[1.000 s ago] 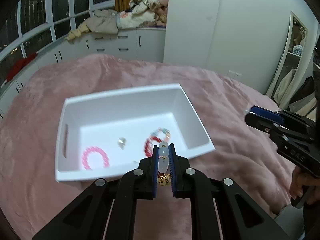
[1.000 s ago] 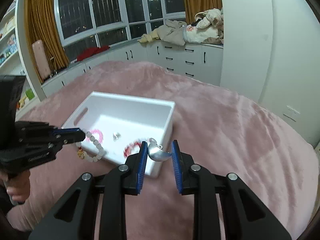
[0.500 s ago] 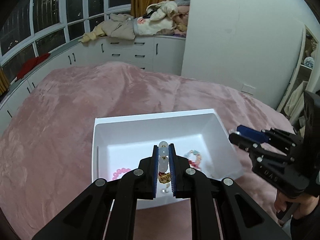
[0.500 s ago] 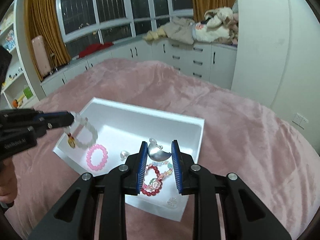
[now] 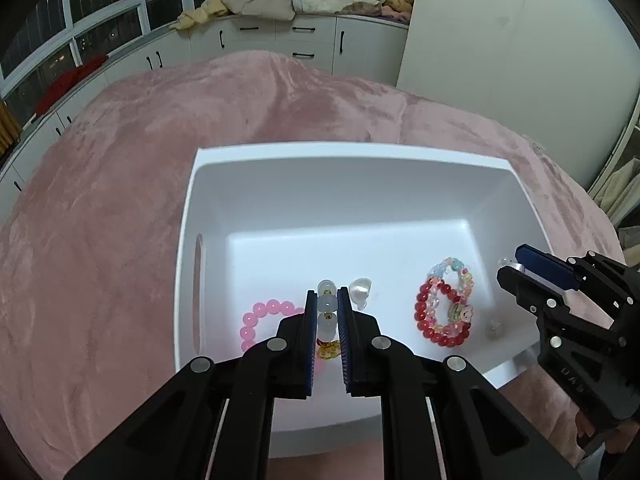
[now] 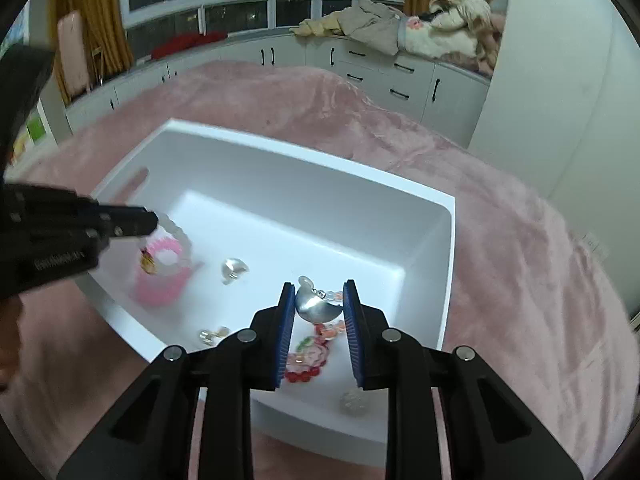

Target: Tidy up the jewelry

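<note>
Both grippers over the white bin [image 5: 188,264] on the pink bedspread [image 5: 120,160]. Left gripper [image 5: 327,304] pinches a pale bead bracelet [image 5: 326,312], gold charm dangling, above the bin's near-left floor beside the pink bracelet [image 5: 256,320]. Right gripper [image 6: 318,308] clamps a silver crescent pendant [image 6: 316,308] over the near-right corner, above the red and multicolour bracelets [image 5: 444,308]. Risks: dangling beads snagging on the finger ridges at release; pendant landing on the bracelets and tangling; the two grippers bumping.
</note>
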Demonstrator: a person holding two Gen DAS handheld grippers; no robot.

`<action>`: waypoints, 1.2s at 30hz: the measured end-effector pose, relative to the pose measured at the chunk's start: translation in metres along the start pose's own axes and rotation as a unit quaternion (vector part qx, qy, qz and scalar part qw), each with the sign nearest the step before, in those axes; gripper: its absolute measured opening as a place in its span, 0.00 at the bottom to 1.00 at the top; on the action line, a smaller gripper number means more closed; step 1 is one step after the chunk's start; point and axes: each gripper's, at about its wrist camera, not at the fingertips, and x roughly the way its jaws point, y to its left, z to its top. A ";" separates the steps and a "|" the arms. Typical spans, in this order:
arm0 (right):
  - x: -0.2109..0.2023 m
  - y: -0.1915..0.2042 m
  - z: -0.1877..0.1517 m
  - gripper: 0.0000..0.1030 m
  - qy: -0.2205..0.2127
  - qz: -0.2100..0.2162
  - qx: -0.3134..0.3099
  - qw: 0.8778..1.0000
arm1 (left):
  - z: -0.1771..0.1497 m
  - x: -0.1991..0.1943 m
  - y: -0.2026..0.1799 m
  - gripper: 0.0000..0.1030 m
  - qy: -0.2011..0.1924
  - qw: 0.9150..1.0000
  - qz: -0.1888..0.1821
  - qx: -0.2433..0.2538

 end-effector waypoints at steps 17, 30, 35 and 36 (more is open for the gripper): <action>-0.018 -0.015 0.004 0.95 -0.050 0.003 0.075 0.996 | -0.002 -0.023 0.005 0.62 -0.031 0.999 0.012 -0.005; -0.119 -0.015 -0.002 0.95 -0.058 -0.010 0.106 0.993 | -0.025 -0.118 0.001 0.90 -0.111 0.993 0.047 -0.013; -0.145 -0.005 -0.031 0.95 -0.050 -0.005 0.118 0.992 | -0.051 -0.135 -0.011 0.90 -0.113 0.992 0.060 0.013; -0.148 -0.004 -0.037 0.95 -0.046 -0.005 0.122 0.991 | -0.057 -0.139 -0.015 0.90 -0.115 0.991 0.063 0.019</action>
